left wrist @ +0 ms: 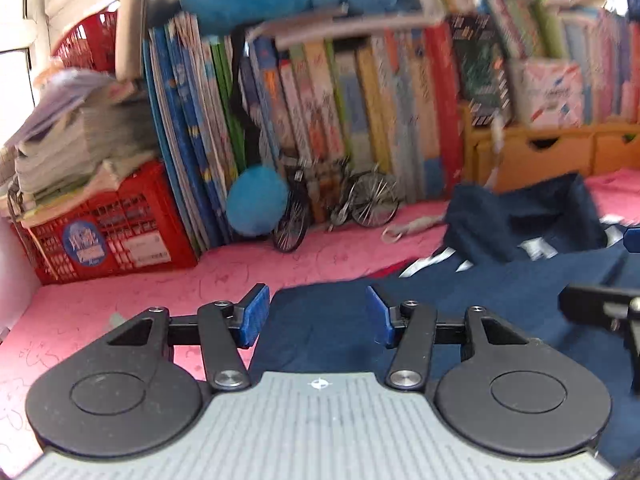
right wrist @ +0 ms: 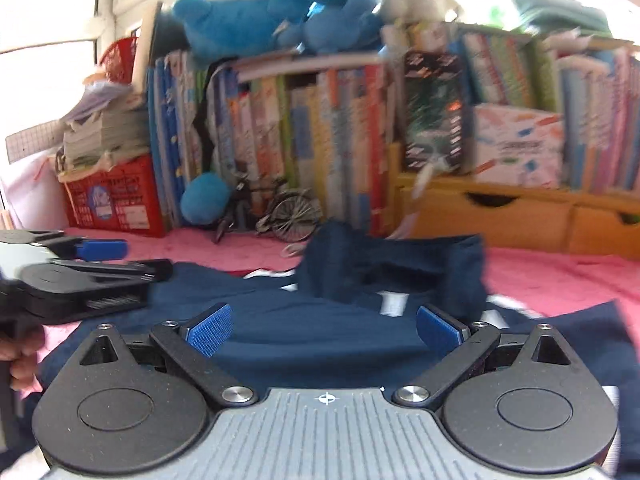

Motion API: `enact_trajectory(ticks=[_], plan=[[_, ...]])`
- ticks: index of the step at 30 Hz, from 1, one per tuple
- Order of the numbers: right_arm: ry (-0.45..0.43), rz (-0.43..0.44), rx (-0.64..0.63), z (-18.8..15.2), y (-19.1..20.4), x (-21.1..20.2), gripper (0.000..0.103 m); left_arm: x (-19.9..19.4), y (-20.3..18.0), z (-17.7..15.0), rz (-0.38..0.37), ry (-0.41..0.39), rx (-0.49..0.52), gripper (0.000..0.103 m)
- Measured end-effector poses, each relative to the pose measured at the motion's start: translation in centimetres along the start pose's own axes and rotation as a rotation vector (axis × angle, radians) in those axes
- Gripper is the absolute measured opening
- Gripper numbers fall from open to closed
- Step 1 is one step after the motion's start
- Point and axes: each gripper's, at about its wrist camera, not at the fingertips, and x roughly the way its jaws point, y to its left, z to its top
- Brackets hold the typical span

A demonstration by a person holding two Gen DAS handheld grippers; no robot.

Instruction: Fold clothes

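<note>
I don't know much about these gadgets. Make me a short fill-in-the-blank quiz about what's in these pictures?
1. The navy garment lies on a ____ cloth.
2. Both the left gripper and the right gripper have their jaws ____.
3. The red crate holds a stack of ____.
4. The miniature bicycle stands in front of a row of ____.

Missing words: pink; open; papers; books

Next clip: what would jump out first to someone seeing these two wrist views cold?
The navy garment sprawled over the pink cover, part of it rumpled up at the far side, with both tongs, left and right, open above it. Behind it stands a wall of colourful books with blue plush toys on top and a red crate at the left.
</note>
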Motion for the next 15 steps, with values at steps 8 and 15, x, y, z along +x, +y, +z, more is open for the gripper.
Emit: enact_trajectory(ticks=[8,15], plan=[[0.099,-0.086,-0.066,-0.3,-0.1,2.9,0.100,2.6,0.5,-1.8,0.056,0.066,-0.021,0.055],[0.083,-0.446,-0.154,-2.3,-10.1,0.0,0.102,2.7,0.3,-2.1,0.048,0.066,-0.015,0.055]])
